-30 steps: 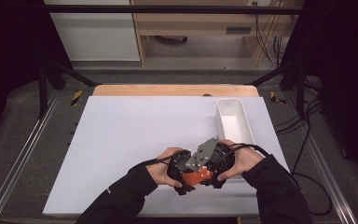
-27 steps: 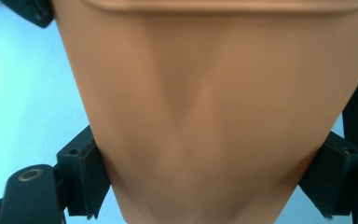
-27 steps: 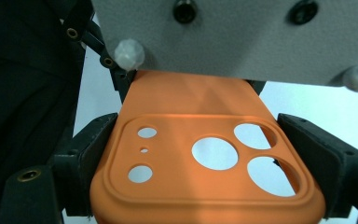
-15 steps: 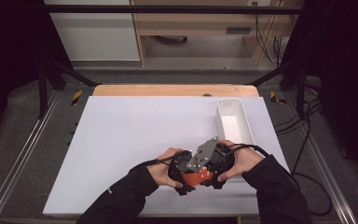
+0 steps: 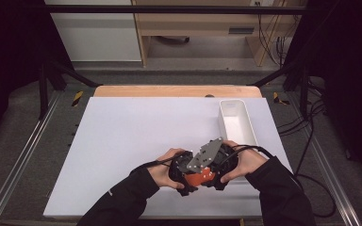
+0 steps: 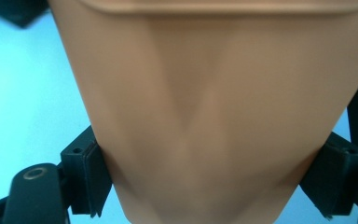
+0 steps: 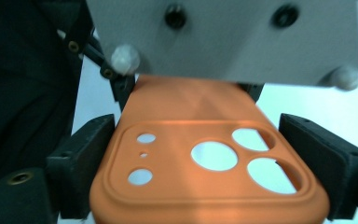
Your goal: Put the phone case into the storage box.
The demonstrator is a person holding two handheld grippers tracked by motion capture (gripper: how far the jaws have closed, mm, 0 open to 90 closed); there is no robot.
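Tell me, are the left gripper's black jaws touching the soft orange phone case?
Touching. In the left gripper view, both black pads of the left gripper press against the sides of the orange phone case.

Orange phone case [image 6: 214,116] (blurred, very close) clamped between the black jaws.

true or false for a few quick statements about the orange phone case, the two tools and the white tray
1. The left tool is clamped on the orange phone case. True.
2. The case's camera cutouts face the right gripper view. True.
3. The white tray holds the phone case. False: both hands hold the case over the white table, near the tray.
4. The right tool is on the far side of the table. False: it is at the case, beside the left tool.
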